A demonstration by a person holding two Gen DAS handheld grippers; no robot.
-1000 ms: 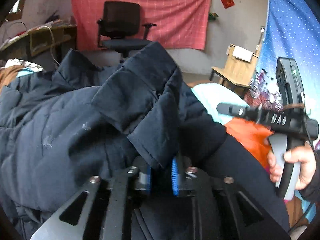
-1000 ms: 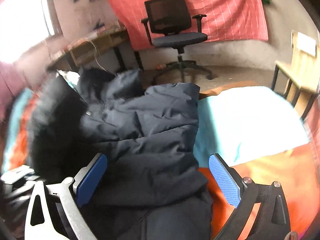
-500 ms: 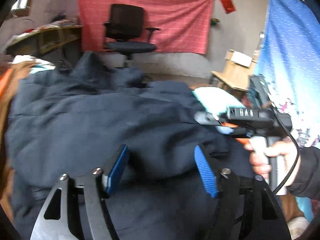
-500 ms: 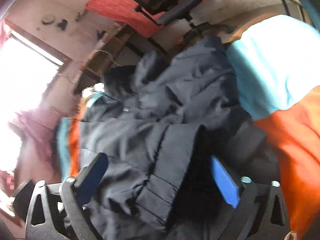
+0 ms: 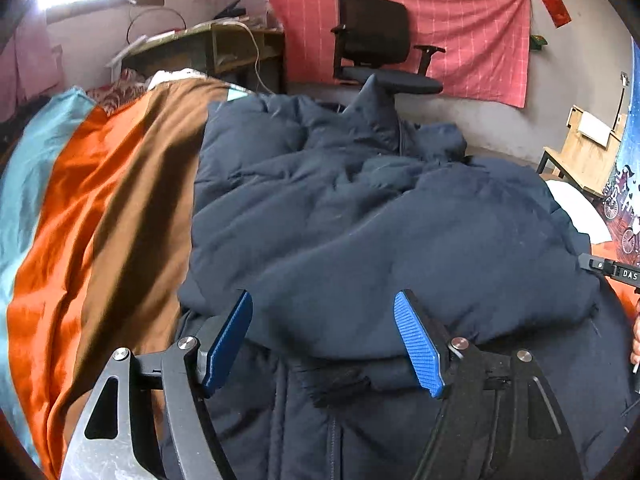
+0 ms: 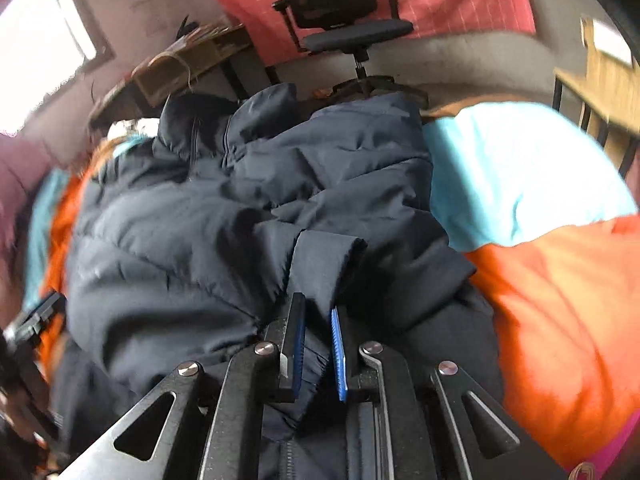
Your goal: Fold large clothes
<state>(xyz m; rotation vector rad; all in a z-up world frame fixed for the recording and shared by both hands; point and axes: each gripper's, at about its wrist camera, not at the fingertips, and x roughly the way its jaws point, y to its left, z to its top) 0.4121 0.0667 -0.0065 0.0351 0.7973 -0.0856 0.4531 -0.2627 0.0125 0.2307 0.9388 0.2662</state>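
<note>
A large dark navy puffer jacket (image 5: 360, 216) lies on a bed, a sleeve folded across its body. My left gripper (image 5: 324, 340) is open and empty, its blue pads straddling the folded sleeve just above the fabric. In the right wrist view the jacket (image 6: 192, 240) fills the middle. My right gripper (image 6: 316, 352) is shut on the jacket's sleeve cuff (image 6: 324, 264), which sticks up between the blue pads. The right gripper's body shows at the right edge of the left wrist view (image 5: 616, 272).
The bed cover has orange (image 5: 80, 208), brown and light blue (image 6: 512, 176) stripes. A black office chair (image 5: 376, 52) stands beyond the bed before a red wall cloth (image 5: 460, 28). A cluttered desk (image 5: 200, 48) is at the back left and a wooden stand (image 5: 584, 148) at the right.
My left gripper let go of the sleeve, opened wide and drew back left. My right gripper moved onto the other sleeve's cuff and shut on it.
</note>
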